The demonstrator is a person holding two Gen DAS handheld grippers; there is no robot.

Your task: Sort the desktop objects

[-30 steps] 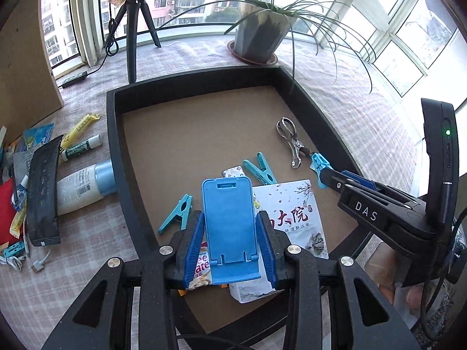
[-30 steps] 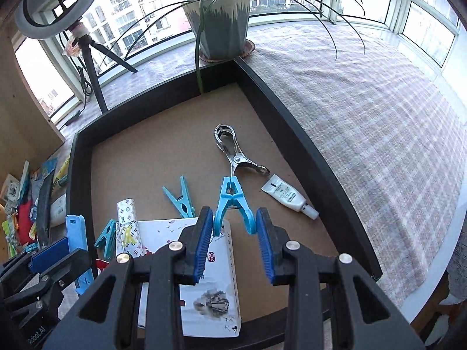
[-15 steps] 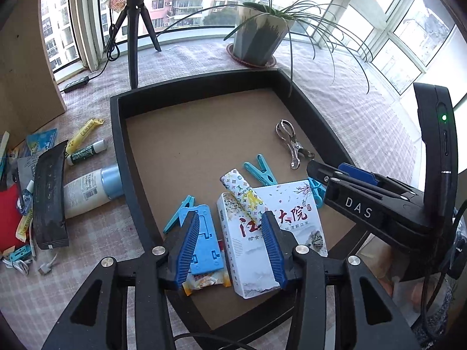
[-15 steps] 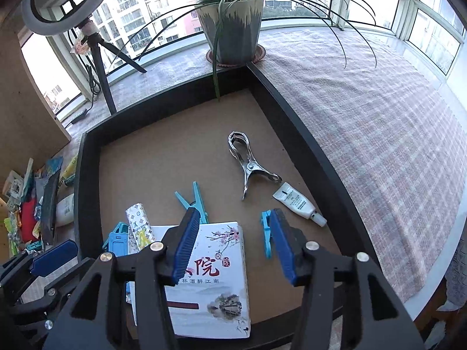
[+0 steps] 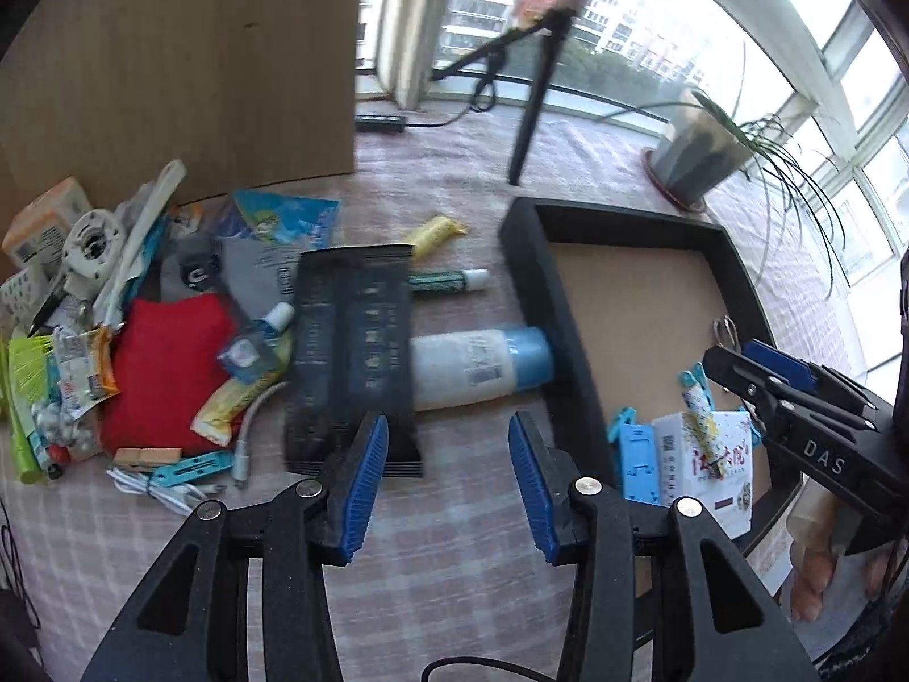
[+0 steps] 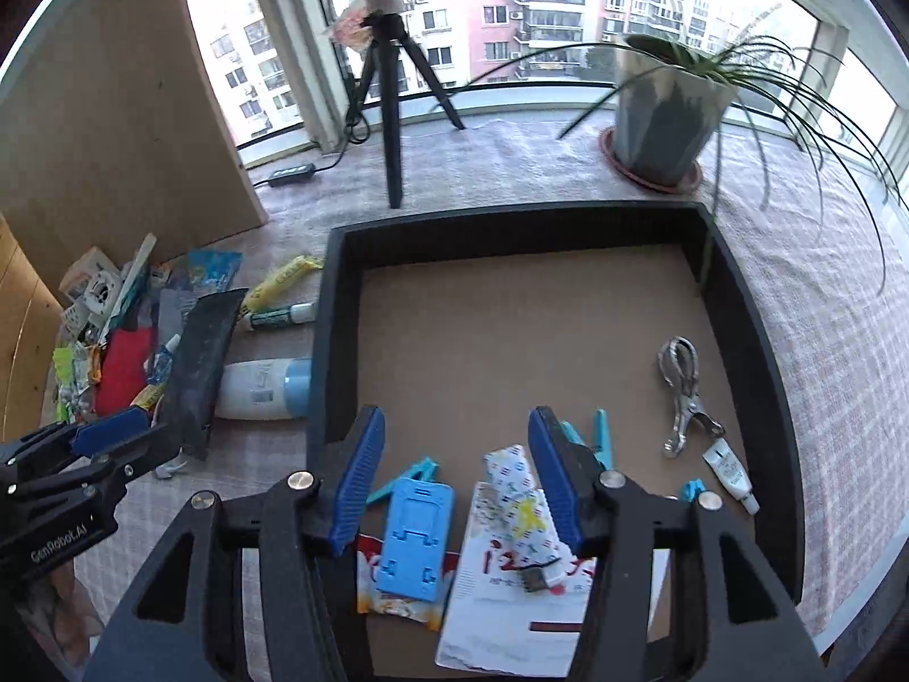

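My left gripper (image 5: pixel 446 483) is open and holds nothing. It hovers over the checked cloth just left of the black tray (image 5: pixel 528 284), near a black flat strip (image 5: pixel 352 352) and a white bottle with a blue cap (image 5: pixel 477 364). My right gripper (image 6: pixel 457 466) is above the near part of the tray (image 6: pixel 335 307); its jaws are opening and grip nothing. Below it lie a blue phone stand (image 6: pixel 417 534), a patterned packet (image 6: pixel 517 494) and a white booklet (image 6: pixel 511 597). Blue pegs (image 6: pixel 596 443) lie beside them.
Metal pliers (image 6: pixel 682 398) and a small white tube (image 6: pixel 730 474) lie at the tray's right. A heap with a red cloth (image 5: pixel 165 369), packets and cables fills the left. A tripod (image 6: pixel 392 113), a plant pot (image 6: pixel 664 119) and a wooden board (image 5: pixel 170 57) stand behind.
The left gripper let the blue phone stand drop into the tray, then swung left out over the cloth. The right gripper let go of a blue peg, opened wide and shifted left.
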